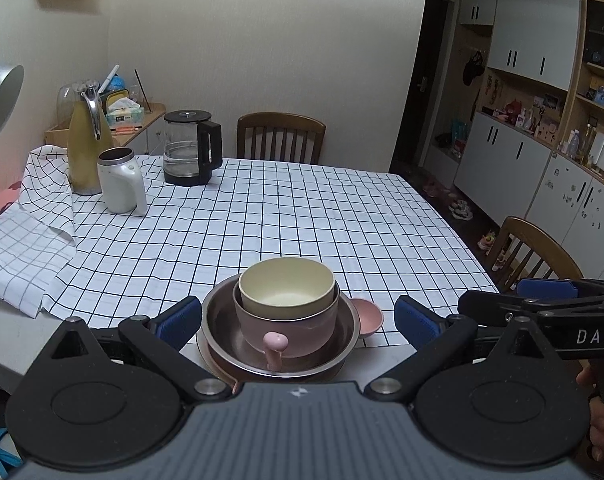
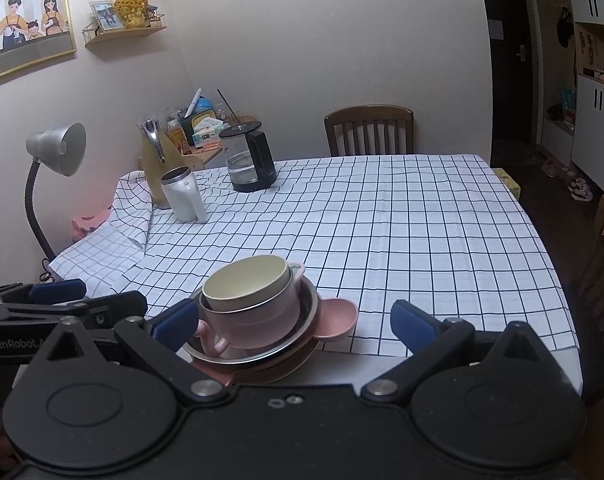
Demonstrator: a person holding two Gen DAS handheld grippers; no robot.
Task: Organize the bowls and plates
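The dishes stand nested in one stack at the near edge of the table [image 1: 14, 344], partly off the checked tablecloth [image 1: 262, 208]; a cream bowl [image 1: 286, 288] sits inside a pink handled cup [image 1: 290, 326], which sits in a steel bowl [image 1: 218, 312], which rests on a brownish-pink plate [image 2: 270, 372]; a small pink dish [image 1: 367, 316] lies just beside the stack on its right, touching the steel rim in the right wrist view. The left gripper [image 1: 298, 320] is spread wide, its blue-padded fingers on either side of the stack and gripping nothing; the right gripper [image 2: 294, 324] is likewise wide apart and empty, its left finger close against the pink cup, though contact cannot be made out. Far back on the cloth stand a glass kettle [image 1: 192, 148], a white mug [image 1: 120, 182] and a yellow thermos [image 1: 86, 140]; a grey desk lamp [image 2: 58, 148] leans in at the left.
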